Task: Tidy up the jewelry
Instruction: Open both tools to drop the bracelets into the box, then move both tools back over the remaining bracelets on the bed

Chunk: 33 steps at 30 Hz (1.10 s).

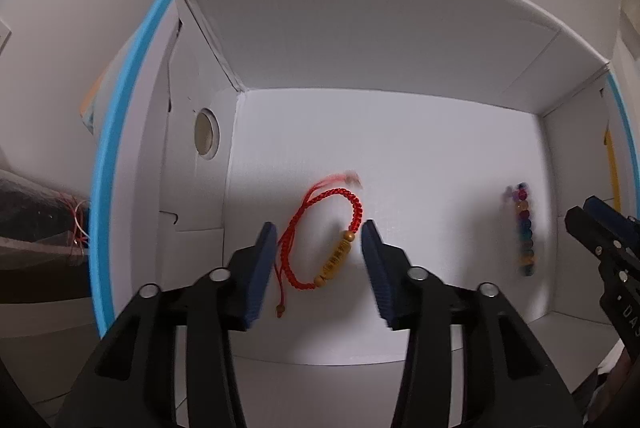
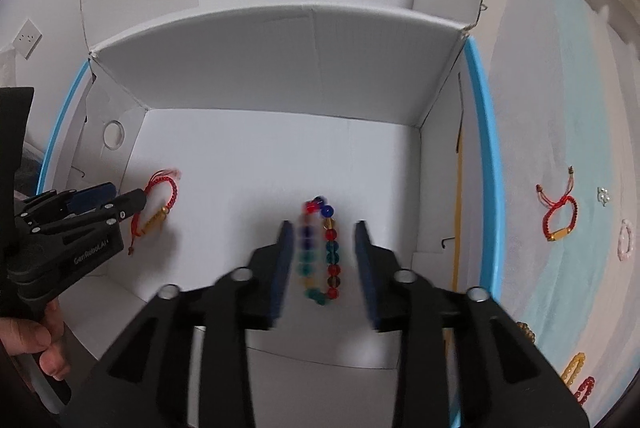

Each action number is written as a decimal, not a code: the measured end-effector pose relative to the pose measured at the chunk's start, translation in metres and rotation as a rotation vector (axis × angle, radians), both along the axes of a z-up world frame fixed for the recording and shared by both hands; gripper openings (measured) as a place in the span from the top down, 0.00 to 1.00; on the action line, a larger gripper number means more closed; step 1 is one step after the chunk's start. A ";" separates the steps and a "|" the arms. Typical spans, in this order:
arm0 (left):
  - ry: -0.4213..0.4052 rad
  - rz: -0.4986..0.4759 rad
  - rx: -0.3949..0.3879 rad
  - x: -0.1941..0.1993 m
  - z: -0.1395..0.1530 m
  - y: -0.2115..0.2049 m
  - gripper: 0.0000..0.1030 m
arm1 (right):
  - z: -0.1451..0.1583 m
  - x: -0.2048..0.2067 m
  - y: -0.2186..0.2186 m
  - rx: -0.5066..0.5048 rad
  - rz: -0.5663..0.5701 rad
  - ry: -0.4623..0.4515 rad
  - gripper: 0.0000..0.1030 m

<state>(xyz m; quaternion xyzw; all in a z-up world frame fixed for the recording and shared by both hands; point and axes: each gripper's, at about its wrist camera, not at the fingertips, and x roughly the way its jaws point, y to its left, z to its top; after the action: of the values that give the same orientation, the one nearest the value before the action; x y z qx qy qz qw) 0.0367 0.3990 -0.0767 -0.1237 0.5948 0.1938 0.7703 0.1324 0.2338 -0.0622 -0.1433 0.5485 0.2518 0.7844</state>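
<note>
A red braided cord bracelet with a gold tube bead lies on the floor of a white cardboard box. My left gripper is open above it, a finger on each side, not touching. It also shows in the right wrist view, with the left gripper beside it. A multicoloured bead bracelet lies on the box floor between the open fingers of my right gripper. The bead bracelet and right gripper show at the right of the left wrist view.
The box has tall walls and raised flaps, with a blue rim. On the light cloth to its right lie another red cord bracelet, a pink bead bracelet, small earrings, and yellow and red bead bracelets.
</note>
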 end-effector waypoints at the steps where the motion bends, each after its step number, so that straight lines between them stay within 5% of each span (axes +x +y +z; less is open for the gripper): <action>1: -0.005 -0.002 0.005 -0.001 0.004 0.000 0.52 | 0.002 0.000 -0.002 0.005 0.002 -0.002 0.61; 23: -0.164 -0.020 0.068 -0.017 0.065 -0.036 0.07 | 0.068 -0.023 -0.043 0.076 -0.042 -0.154 0.13; 33: -0.246 -0.059 0.063 -0.019 0.088 -0.074 0.06 | 0.093 -0.030 -0.090 0.097 -0.111 -0.215 0.07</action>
<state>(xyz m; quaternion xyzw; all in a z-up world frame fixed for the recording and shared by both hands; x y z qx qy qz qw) 0.0177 0.3251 0.0115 -0.1047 0.4927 0.1730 0.8464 0.1024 0.1441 0.0313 -0.1010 0.4557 0.2175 0.8572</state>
